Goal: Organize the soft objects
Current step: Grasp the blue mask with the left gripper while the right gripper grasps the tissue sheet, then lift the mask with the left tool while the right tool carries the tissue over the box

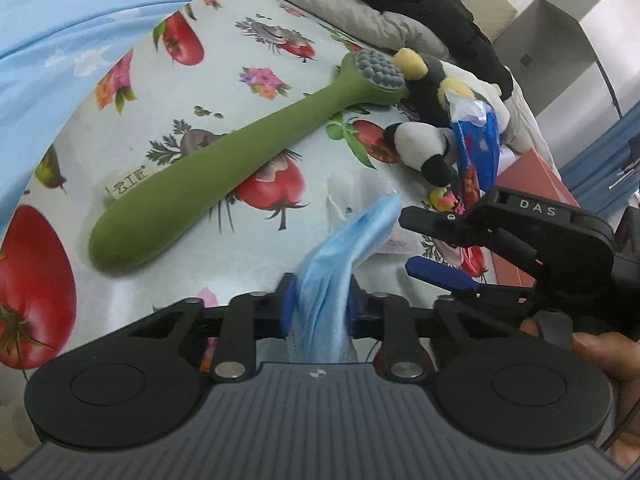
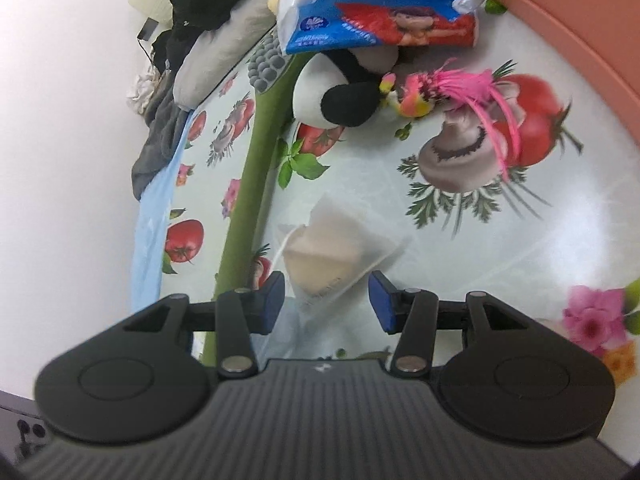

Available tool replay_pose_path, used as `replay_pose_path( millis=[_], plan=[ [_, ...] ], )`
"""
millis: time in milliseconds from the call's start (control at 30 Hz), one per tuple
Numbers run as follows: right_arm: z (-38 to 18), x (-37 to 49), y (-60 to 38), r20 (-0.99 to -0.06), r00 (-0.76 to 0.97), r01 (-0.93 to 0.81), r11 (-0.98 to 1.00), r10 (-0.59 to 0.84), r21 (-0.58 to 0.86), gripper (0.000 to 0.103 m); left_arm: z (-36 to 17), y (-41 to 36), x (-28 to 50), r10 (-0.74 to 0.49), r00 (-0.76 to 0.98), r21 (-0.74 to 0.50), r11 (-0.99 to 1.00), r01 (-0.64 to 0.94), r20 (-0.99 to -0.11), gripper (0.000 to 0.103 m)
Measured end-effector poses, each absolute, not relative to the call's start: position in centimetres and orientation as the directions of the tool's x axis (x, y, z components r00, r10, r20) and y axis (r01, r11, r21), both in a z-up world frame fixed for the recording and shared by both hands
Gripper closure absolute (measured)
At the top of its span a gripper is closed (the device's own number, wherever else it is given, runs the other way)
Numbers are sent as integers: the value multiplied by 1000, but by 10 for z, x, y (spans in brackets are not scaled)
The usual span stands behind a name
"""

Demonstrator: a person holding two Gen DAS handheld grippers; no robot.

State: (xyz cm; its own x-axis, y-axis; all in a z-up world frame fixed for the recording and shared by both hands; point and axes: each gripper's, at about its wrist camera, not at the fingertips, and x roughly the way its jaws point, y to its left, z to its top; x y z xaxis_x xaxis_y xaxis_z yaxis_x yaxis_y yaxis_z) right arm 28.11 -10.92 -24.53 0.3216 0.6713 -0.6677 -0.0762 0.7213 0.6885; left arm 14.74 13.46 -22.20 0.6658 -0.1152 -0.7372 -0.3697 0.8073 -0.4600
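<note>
My left gripper [image 1: 320, 304] is shut on a light blue face mask [image 1: 340, 248], bunched and lifted off the flowered tablecloth [image 1: 224, 128]. My right gripper [image 2: 326, 300] is open, its blue pads [image 2: 380, 300] on either side of a clear plastic wrapper [image 2: 340, 248] lying on the cloth; it also shows in the left wrist view [image 1: 420, 248], at right. A black and white plush penguin [image 1: 424, 120] lies at the far right with a blue tissue pack [image 2: 376, 8] on it.
A long green massage brush [image 1: 224, 164] lies diagonally across the cloth. A pink feather toy [image 2: 460, 88] lies near the plush. An orange-pink box [image 2: 580, 32] stands at the right. Grey and black clothes [image 1: 380, 0] and blue bedding [image 1: 60, 40] lie at the back.
</note>
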Motion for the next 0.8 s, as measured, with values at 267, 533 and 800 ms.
replay_pose_path(
  millis=[267, 533, 800],
  plan=[
    [-259, 289, -96, -661, 285, 19, 685, 694, 728, 87, -223, 143, 143, -115, 681, -488, 783, -385, -723, 90],
    [-246, 283, -95, -687, 294, -59, 730, 665, 681, 97, -213, 151, 136, -75, 710, -496, 766, -410, -701, 92],
    [-214, 258, -113, -716, 323, -196, 784, 619, 589, 98, -205, 148, 129, -47, 710, -473, 775, -418, -703, 94]
  ],
)
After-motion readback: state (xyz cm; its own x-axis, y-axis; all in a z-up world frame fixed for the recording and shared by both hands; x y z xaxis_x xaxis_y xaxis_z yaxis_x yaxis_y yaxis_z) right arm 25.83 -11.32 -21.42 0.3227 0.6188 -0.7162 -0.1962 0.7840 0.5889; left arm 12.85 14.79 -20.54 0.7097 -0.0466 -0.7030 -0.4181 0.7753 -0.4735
